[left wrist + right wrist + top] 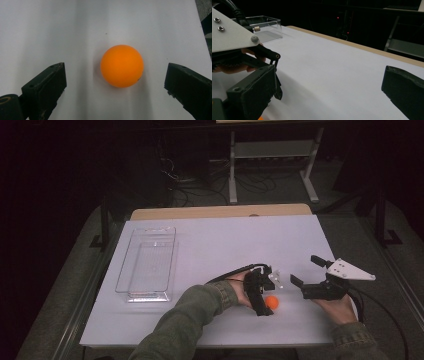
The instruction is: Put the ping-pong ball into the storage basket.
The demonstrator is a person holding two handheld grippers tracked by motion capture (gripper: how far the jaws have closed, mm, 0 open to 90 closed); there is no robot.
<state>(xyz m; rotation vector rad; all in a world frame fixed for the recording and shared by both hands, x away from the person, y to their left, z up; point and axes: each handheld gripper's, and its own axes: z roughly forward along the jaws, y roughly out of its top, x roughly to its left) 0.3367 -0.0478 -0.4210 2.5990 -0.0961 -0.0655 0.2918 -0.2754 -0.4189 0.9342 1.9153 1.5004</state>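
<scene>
An orange ball [271, 302] lies on the white table sheet [220, 245] near the front edge. My left gripper [266, 300] points down over it, open, with a jaw on either side of the ball and not touching it. Seen from the left gripper view, the ball [122, 66] sits between the spread jaws of the left gripper [116, 72], with a gap on each side. My right gripper [304, 269] is held just right of the ball, open and with nothing in it. In the right gripper view, the right gripper [328, 82] faces across the sheet, with the left gripper [239, 47] close at the left.
A clear plastic tray [145, 296] with nothing in it stands at the left of the sheet, and the tray [265, 23] is far off in the right gripper view. The table's wooden back edge [220, 212] runs behind. Cables and a metal frame [272, 150] are on the dark floor beyond.
</scene>
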